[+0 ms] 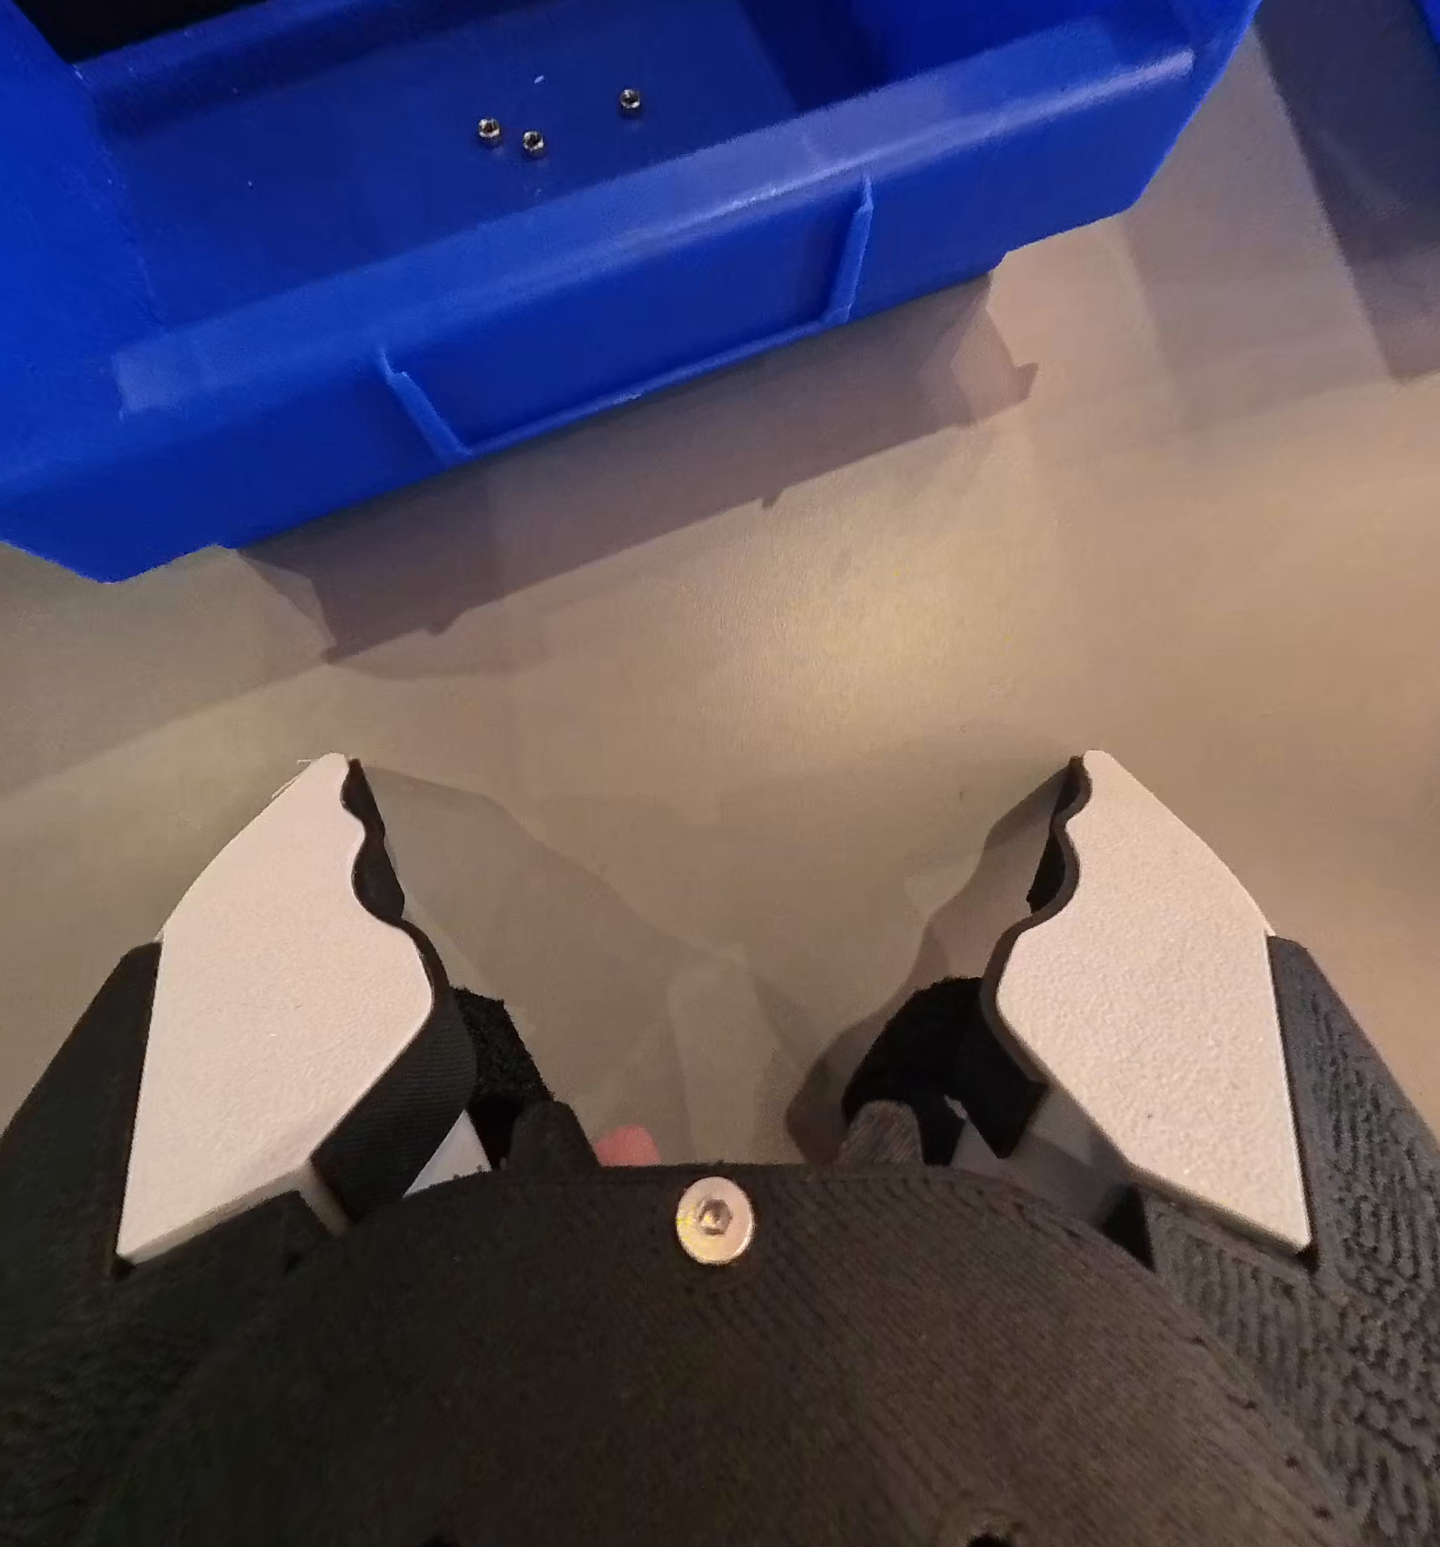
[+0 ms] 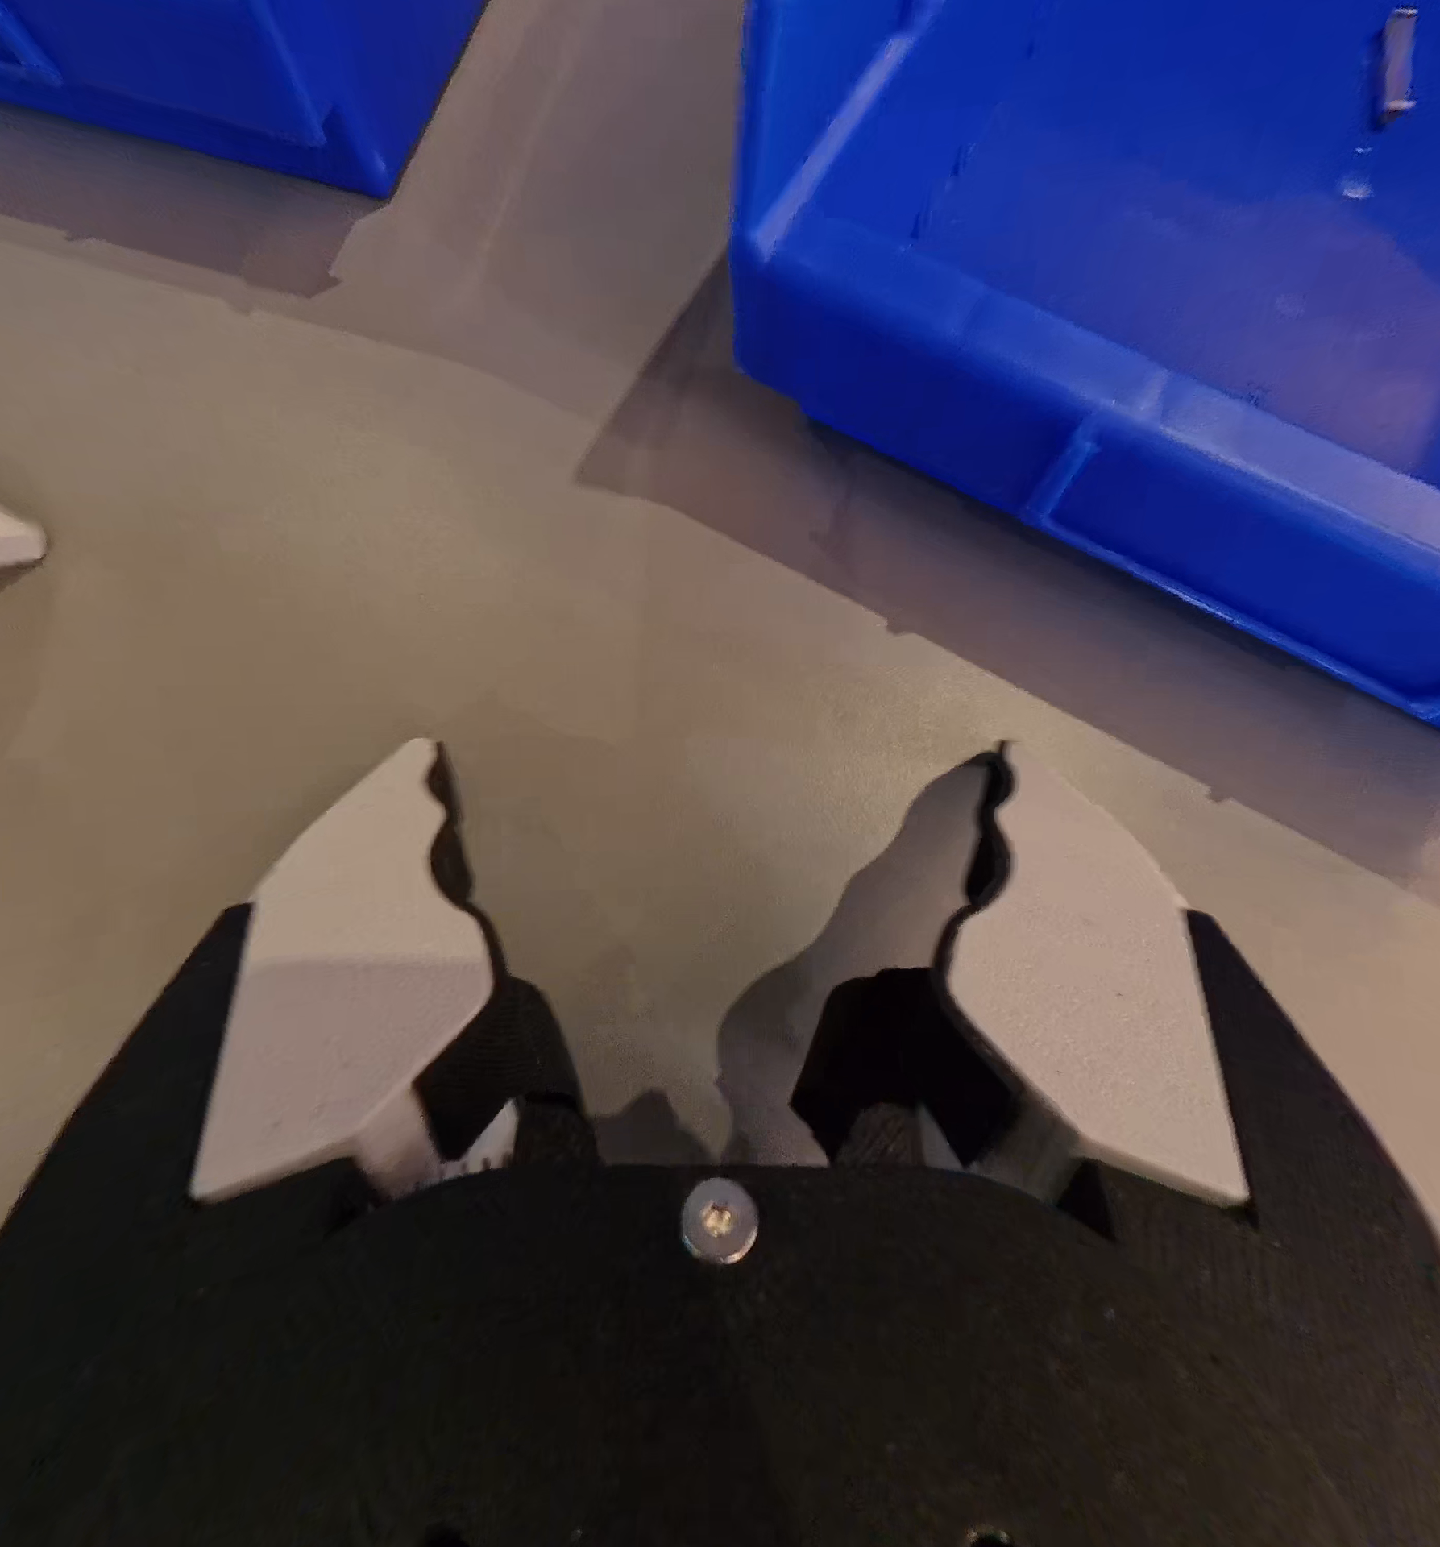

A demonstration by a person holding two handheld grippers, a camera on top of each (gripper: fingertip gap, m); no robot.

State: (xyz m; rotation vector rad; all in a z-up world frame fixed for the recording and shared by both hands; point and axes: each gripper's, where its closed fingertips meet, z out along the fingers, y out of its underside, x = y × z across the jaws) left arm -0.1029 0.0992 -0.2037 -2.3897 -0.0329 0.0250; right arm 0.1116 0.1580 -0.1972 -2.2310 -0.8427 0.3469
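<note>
Blue plastic is filling the upper frame: a blue bin [image 1: 532, 276] is sitting on the grey tabletop [image 1: 783, 653], three small nuts [image 1: 532, 141] lying loose inside. Below it, the left gripper [image 1: 716, 778] is hovering released and empty. The right gripper [image 2: 720, 762] is likewise gaping, empty, pointing toward a second blue bin [image 2: 1034, 352] at upper right.

Three small metal nuts [image 1: 532, 125] are seen lying loose on the floor of an open-fronted blue bin [image 1: 532, 276], set on the grey table [image 1: 783, 653].
</note>
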